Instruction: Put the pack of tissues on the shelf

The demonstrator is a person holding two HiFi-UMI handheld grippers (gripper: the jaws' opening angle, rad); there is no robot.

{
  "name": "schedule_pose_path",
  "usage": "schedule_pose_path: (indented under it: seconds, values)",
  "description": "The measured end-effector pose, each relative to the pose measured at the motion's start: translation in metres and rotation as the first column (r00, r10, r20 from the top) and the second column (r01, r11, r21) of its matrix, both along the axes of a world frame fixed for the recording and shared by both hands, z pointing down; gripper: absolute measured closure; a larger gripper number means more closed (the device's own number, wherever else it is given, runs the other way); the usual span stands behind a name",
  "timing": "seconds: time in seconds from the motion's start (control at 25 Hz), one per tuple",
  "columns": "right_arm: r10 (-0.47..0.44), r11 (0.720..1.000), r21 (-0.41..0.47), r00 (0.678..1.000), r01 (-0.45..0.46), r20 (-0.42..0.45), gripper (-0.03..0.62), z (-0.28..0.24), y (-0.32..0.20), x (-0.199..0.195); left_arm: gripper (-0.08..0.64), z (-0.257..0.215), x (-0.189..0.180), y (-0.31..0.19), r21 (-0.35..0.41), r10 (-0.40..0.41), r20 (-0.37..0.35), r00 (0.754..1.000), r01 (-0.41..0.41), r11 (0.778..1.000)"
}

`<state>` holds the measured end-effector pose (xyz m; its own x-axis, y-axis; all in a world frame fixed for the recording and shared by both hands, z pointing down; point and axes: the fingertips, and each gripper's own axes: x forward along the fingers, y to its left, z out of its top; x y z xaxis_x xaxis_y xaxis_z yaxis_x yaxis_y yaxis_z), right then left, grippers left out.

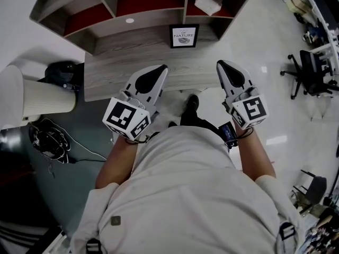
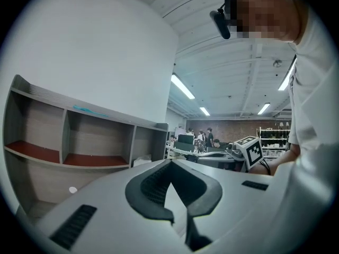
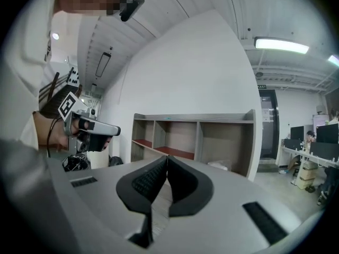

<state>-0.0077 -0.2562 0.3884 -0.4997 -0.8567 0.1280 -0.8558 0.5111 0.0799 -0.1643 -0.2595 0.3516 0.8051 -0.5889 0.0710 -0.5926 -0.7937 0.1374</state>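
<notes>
Standing at the desk (image 1: 106,81), the person holds the left gripper (image 1: 159,73) and right gripper (image 1: 225,67) pressed together on nothing. With the pack of tissues (image 1: 207,4) already in the right compartment of the shelf (image 1: 148,19), I'd just draw back, avoiding the framed sign (image 1: 184,36).

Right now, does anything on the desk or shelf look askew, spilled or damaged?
Nothing stands out. The pack of tissues lies in the shelf's right compartment, the framed sign stands upright on the desk. Left gripper and right gripper are shut, empty.
</notes>
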Motion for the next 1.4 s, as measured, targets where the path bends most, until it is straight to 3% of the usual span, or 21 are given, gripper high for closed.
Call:
schedule_pose_path:
  seconds: [0.32, 0.8, 1.16, 1.4]
  values:
    - [0.009, 1.0, -0.009, 1.0, -0.009, -0.011, 0.571, -0.005, 0.04, -0.006, 0.545, 0.001, -0.001, 0.035, -0.016, 0.05, 0.001, 0.999, -0.05, 0.999]
    - [0.077, 0.997, -0.025, 0.997, -0.078, -0.008, 0.571, -0.005, 0.087, 0.024, 0.545, 0.006, 0.024, 0.07, -0.04, 0.123, 0.006, 0.992, -0.123, 0.992]
    - [0.098, 0.995, -0.033, 0.995, -0.098, 0.008, 0.571, -0.008, 0.147, 0.071, 0.545, -0.002, 0.085, 0.115, -0.03, 0.175, 0.005, 0.985, -0.175, 0.984]
    - [0.06, 0.998, -0.031, 0.998, -0.061, -0.02, 0.571, -0.01, 0.198, 0.098, 0.545, -0.007, 0.13, 0.164, -0.028, 0.191, 0.018, 0.981, -0.191, 0.981]
